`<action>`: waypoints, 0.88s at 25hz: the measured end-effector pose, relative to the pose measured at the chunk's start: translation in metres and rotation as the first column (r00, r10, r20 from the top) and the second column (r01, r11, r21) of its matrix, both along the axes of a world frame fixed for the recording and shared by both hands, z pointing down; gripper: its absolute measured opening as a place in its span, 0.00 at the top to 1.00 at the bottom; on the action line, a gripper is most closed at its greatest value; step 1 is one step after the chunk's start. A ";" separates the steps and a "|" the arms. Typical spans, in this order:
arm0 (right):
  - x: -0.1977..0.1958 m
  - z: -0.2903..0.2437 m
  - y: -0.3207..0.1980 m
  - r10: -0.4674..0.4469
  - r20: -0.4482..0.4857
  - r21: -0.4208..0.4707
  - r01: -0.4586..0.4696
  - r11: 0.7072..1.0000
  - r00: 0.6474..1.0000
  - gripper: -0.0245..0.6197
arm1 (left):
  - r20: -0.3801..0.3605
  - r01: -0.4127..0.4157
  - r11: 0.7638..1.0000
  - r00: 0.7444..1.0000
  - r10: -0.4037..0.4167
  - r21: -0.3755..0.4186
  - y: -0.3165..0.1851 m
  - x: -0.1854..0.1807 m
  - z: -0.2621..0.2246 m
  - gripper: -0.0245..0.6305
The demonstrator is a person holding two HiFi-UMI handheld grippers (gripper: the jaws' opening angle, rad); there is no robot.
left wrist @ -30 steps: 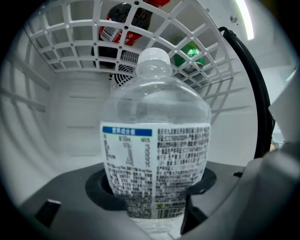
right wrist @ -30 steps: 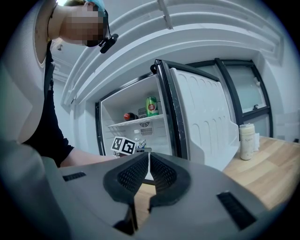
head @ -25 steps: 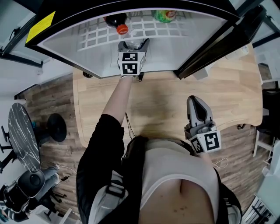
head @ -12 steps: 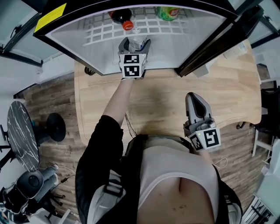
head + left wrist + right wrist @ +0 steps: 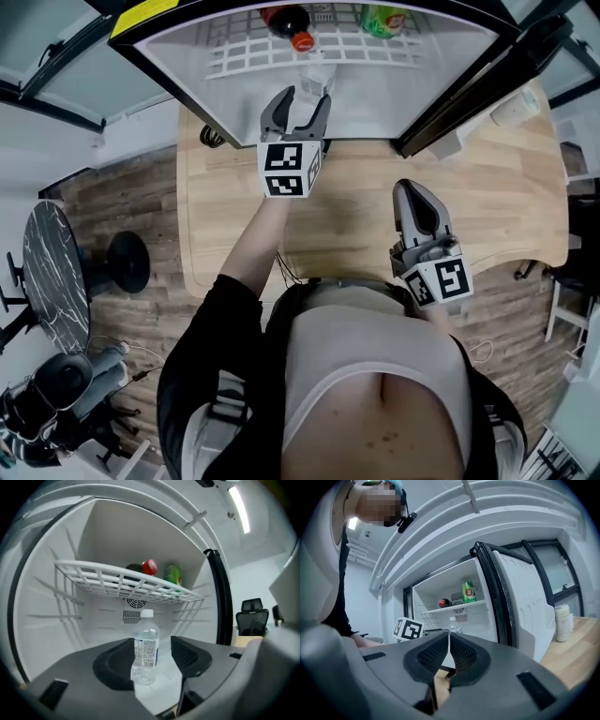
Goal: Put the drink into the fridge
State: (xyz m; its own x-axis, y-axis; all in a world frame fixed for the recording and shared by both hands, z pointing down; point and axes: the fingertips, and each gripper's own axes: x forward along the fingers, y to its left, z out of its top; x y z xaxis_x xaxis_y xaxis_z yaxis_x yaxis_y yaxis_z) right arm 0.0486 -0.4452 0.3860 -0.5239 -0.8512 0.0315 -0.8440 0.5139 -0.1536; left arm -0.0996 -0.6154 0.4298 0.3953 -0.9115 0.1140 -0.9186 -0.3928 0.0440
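On the fridge (image 5: 375, 103) floor, below the wire shelf (image 5: 117, 581), the water bottle (image 5: 145, 646) stands upright and unsupported.

Left claw (image 5: 302, 97): the jaws are apart and closing, with the bottle in the gap between them. The right pad is clear of the bottle, and no squeeze on it shows.

Right claw (image 5: 414, 187): the jaws are together and empty, held over the counter (image 5: 356, 216), well apart from the fridge.

Step in hand, as judged: release after placement, since the drink is already inside.

The next move calls for drawing the left claw straight back and level without brushing the bottle, which would tip easily. The fridge door (image 5: 525, 611) stands open. Closing it would likely follow, and the free right claw is on the door's side.
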 end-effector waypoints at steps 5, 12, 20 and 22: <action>-0.026 -0.008 -0.004 -0.050 0.023 0.027 0.049 0.998 0.999 0.91 | 0.061 -0.034 0.998 0.998 0.030 0.061 0.044 0.001 -0.025 0.81; -0.055 -0.010 -0.001 -0.103 0.039 0.039 0.101 0.994 0.994 0.91 | 0.013 -0.012 0.999 1.000 0.012 0.053 0.075 -0.019 -0.036 0.94; -0.073 -0.009 0.006 -0.098 0.061 0.057 0.094 0.994 0.993 0.91 | -0.028 -0.071 0.996 0.997 0.072 0.047 0.118 -0.022 -0.047 0.95; -0.078 -0.008 0.010 -0.097 0.068 0.060 0.093 0.994 0.993 0.91 | -0.034 -0.072 0.996 0.997 0.074 0.053 0.129 -0.025 -0.051 0.95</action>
State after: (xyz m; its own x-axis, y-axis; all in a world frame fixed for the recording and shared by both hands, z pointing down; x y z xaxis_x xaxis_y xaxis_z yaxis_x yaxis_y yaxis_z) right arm -0.0296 -0.4347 0.3781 -0.6017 -0.7968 -0.0552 -0.7791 0.6007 -0.1791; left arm -0.1242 -0.4862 0.3792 0.4637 -0.8845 0.0521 -0.8857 -0.4611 0.0548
